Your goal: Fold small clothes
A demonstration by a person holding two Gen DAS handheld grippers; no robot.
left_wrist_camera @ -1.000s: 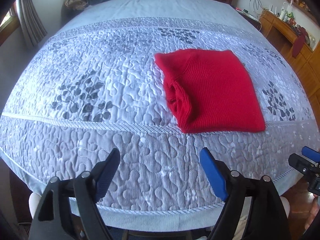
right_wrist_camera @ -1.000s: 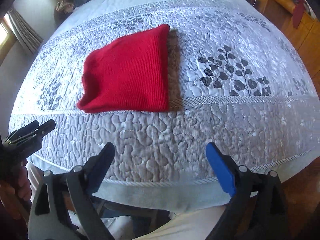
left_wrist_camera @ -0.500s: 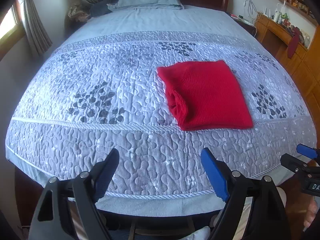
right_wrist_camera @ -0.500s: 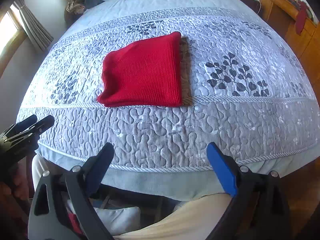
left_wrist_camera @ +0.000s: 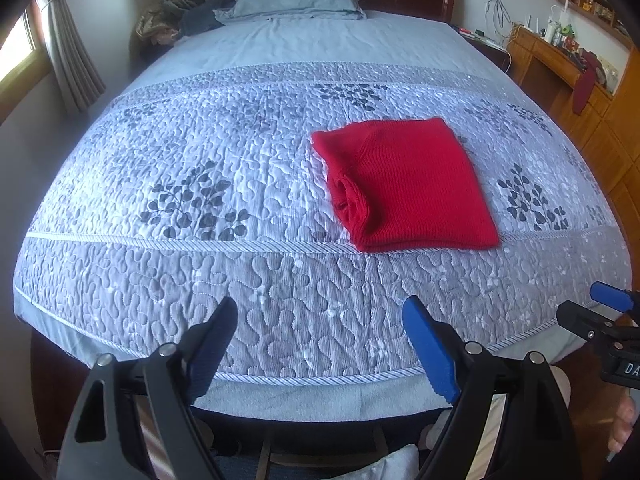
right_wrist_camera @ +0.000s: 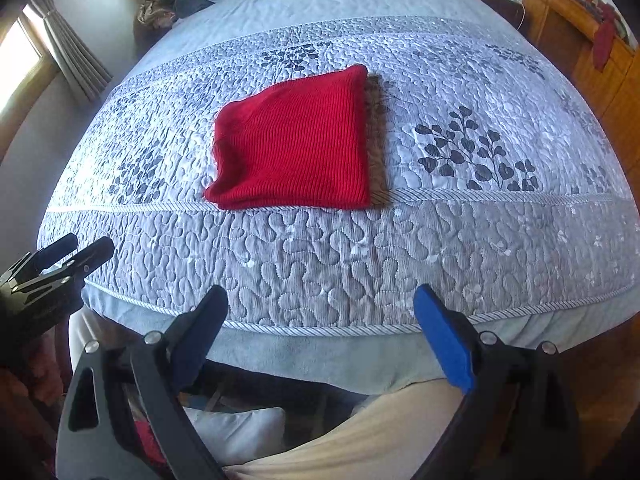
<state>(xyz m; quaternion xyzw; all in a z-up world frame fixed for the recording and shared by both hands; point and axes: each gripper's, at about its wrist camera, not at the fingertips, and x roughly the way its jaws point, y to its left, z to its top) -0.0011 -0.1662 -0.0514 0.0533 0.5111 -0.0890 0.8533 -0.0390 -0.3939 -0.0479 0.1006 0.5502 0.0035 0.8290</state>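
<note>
A red knit garment (left_wrist_camera: 404, 184) lies folded into a flat rectangle on the quilted grey-blue bedspread (left_wrist_camera: 240, 200); it also shows in the right wrist view (right_wrist_camera: 296, 144). My left gripper (left_wrist_camera: 320, 316) is open and empty, held back over the bed's near edge, well short of the garment. My right gripper (right_wrist_camera: 320, 304) is open and empty, also back at the near edge. The right gripper shows at the right edge of the left wrist view (left_wrist_camera: 600, 320), and the left gripper at the left edge of the right wrist view (right_wrist_camera: 60, 260).
A pillow (left_wrist_camera: 296, 2) and a pile of dark clothes (left_wrist_camera: 188, 20) lie at the headboard end. A wooden dresser (left_wrist_camera: 580, 80) stands along the right side. A curtained window (left_wrist_camera: 60, 60) is on the left. White and red cloth (right_wrist_camera: 236, 432) lies below the bed edge.
Both grippers have drawn back and away from the bed, so the folded red garment looks smaller and farther. The garment has not moved. Both stay open.
</note>
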